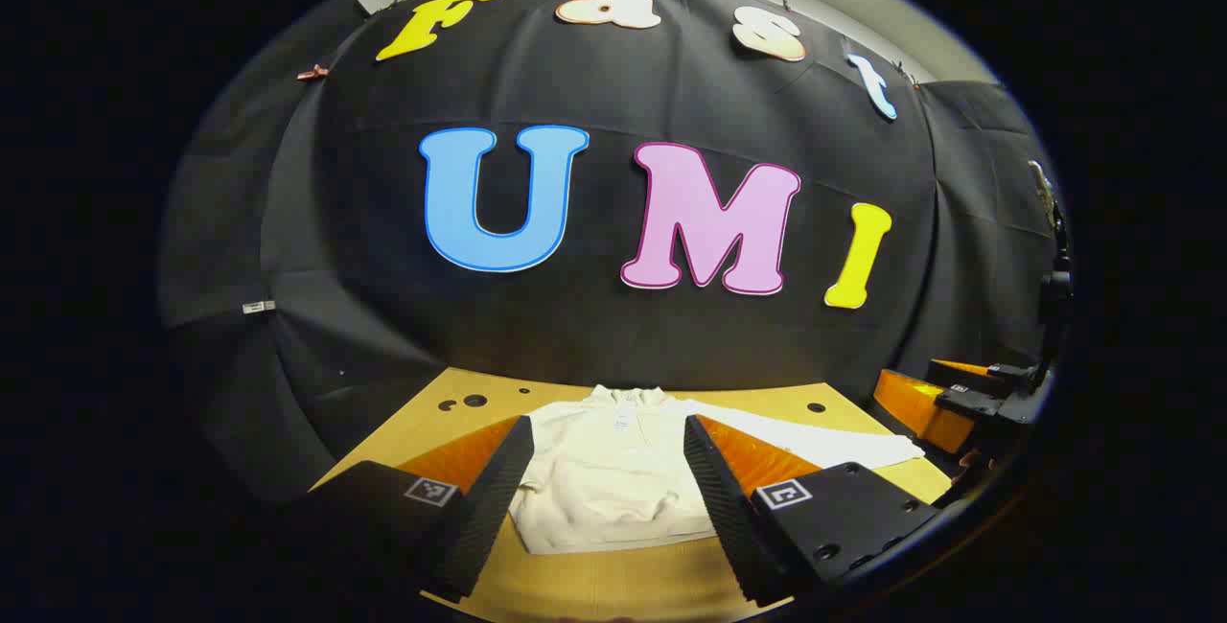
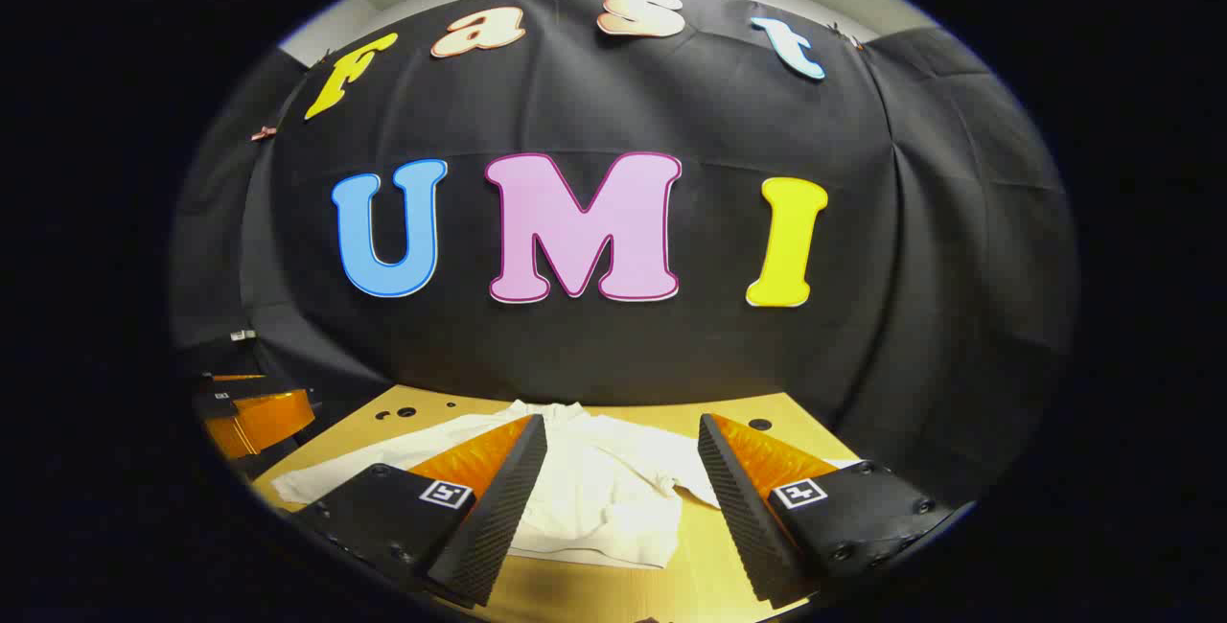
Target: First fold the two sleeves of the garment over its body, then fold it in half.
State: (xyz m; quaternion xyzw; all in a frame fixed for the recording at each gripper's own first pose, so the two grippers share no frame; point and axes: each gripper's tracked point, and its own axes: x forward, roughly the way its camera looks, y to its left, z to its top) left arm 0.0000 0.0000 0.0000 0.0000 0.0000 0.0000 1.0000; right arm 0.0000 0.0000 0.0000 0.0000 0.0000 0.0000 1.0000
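- The white garment (image 1: 613,470) lies flat on the wooden tabletop (image 1: 844,407), collar toward the booth's black wall, hem toward the cameras.
- In the left gripper view, one sleeve (image 1: 815,441) stretches sideways from the garment's body, unfolded.
- The left tool (image 1: 609,494) hangs above the garment's hem with its fingers spread wide, gripping nothing.
- The right tool (image 2: 623,498) likewise hovers over the garment, fingers wide apart and empty.
- In the right gripper view, the left tool appears beyond the garment's other sleeve (image 2: 383,460), off the tabletop's edge.
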